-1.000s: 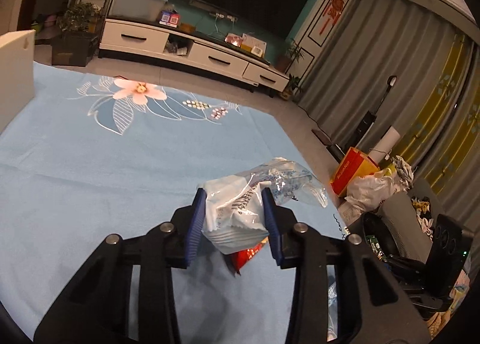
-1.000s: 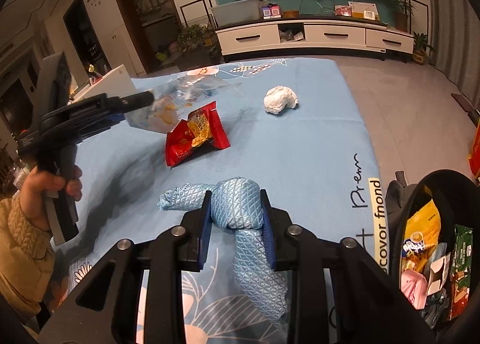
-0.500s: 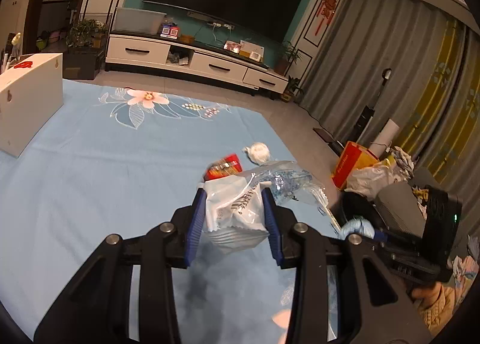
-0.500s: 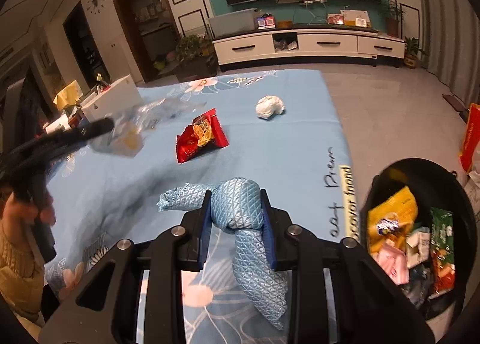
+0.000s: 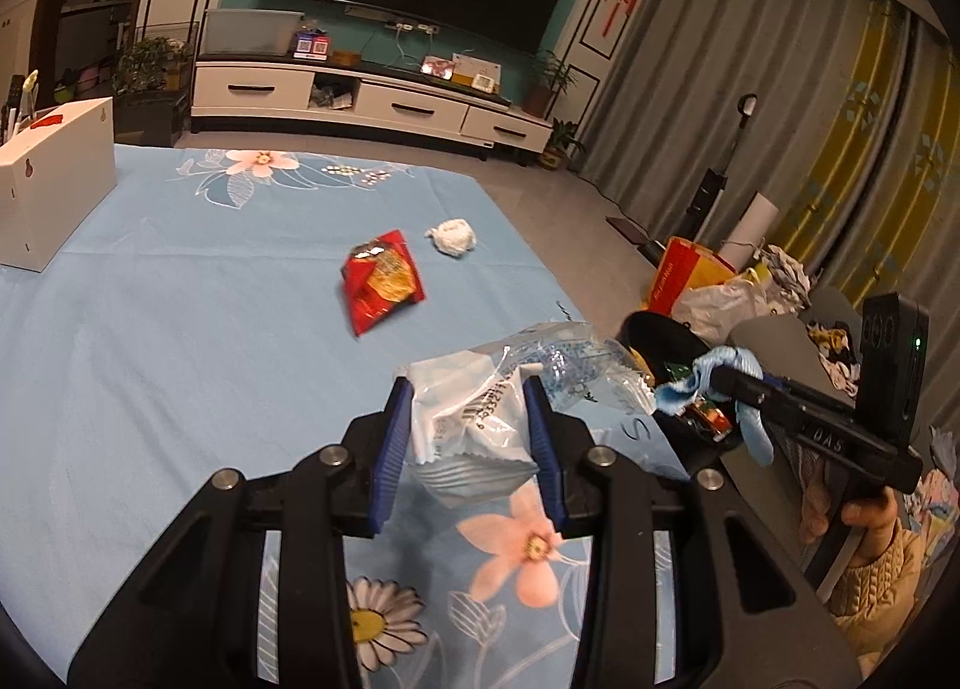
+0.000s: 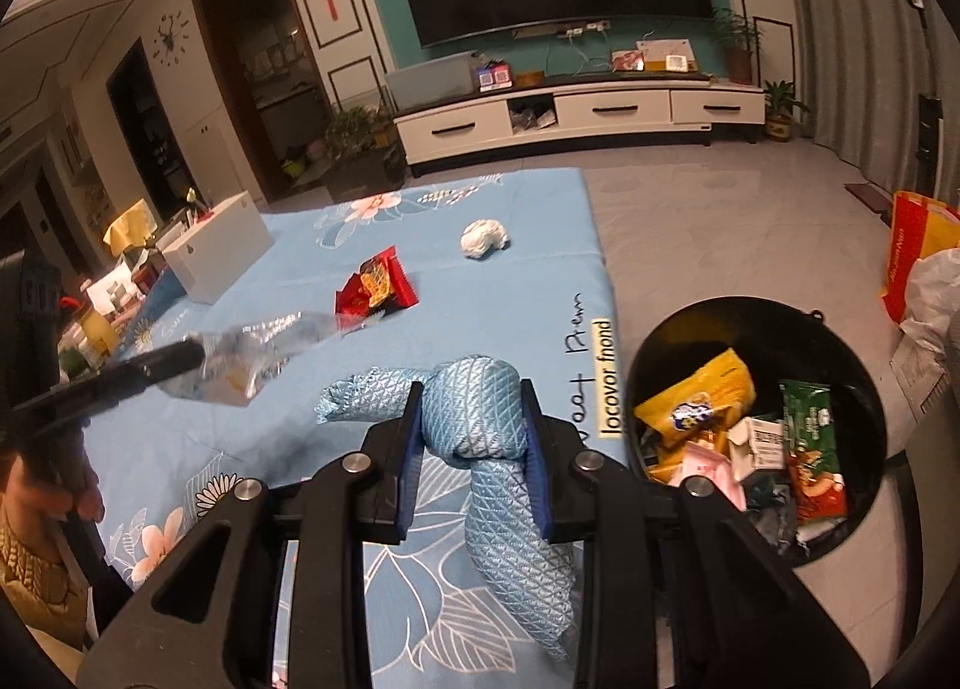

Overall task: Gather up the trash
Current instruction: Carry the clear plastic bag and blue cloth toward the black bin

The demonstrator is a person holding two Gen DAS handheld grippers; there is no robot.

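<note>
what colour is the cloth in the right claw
Light blue with a quilted diamond pattern, on the knotted cloth; right wrist view shows it best.

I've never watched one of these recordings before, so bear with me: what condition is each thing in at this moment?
Left gripper: shut on the clear plastic wrapper, held above the table.
Right gripper: shut on the knotted blue cloth.
Red snack packet: lying crumpled on the blue tablecloth.
White paper wad: balled up, lying on the tablecloth.
Black trash bin: open, partly filled with wrappers.
White box: closed.

cloth point(image 6: 480, 419): pale blue, diamond weave | snack packet point(image 5: 381, 281): red | bin point(image 6: 852, 353): black | mat point(image 5: 180, 329): blue (floral print)
</note>
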